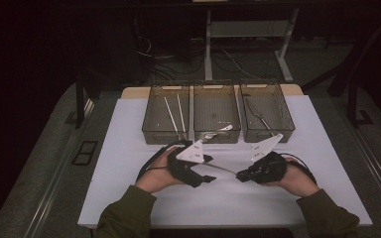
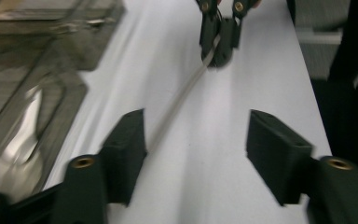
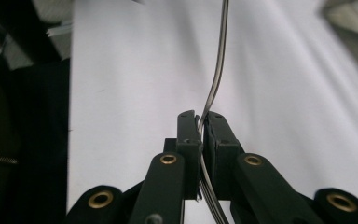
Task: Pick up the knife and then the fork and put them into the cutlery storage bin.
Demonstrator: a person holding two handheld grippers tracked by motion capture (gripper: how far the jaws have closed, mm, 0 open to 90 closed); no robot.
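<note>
Two black two-jaw grippers face each other above the white table sheet (image 1: 129, 163). The right gripper (image 3: 201, 133) pinches one end of a thin, curved silver metal utensil (image 3: 216, 74), held between them. The left gripper (image 2: 196, 140) stands wide open around its other end.

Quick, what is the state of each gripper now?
Left gripper: open, its jaws apart beside the utensil's handle, holding nothing.
Right gripper: closed on a thin metal utensil.
</note>
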